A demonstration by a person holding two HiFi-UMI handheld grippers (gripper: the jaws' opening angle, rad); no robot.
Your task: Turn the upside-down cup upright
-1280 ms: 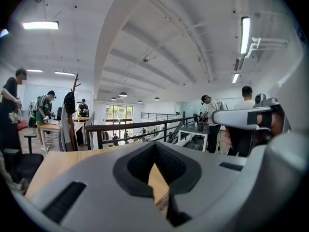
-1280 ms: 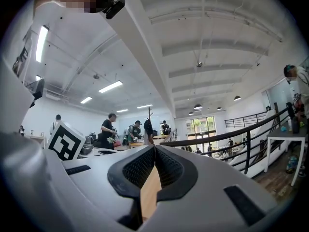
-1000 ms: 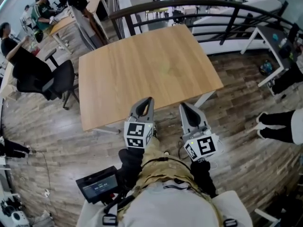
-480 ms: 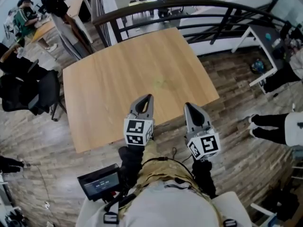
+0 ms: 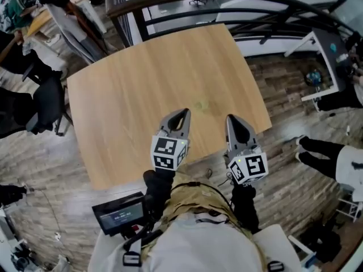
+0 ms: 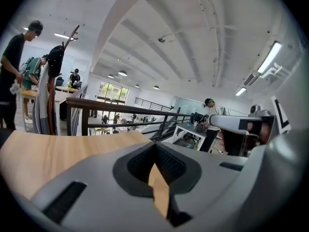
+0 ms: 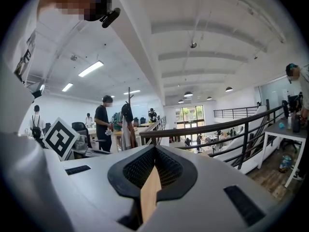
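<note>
No cup shows plainly in any view. The wooden table (image 5: 142,78) carries only a faint greenish mark (image 5: 199,105), too dim to tell what it is. My left gripper (image 5: 182,113) hangs over the table's near edge, its jaws together with nothing between them. My right gripper (image 5: 232,118) is beside it, also over the near edge, shut and empty. In the left gripper view the closed jaws (image 6: 155,148) fill the lower picture, with the tabletop (image 6: 58,149) beyond. The right gripper view shows its shut jaws (image 7: 154,151) pointing almost level across the room.
A dark curved railing (image 5: 170,1) runs behind the table's far edge. A black chair (image 5: 34,106) stands at the left, a white desk (image 5: 323,44) at the right. A person's legs (image 5: 326,152) are on the wood floor at the right. People stand at desks far left.
Both grippers have moved forward, from over the floor in front of the table to over its near edge. The table now lies closer in the head view. Jaws stayed shut.
</note>
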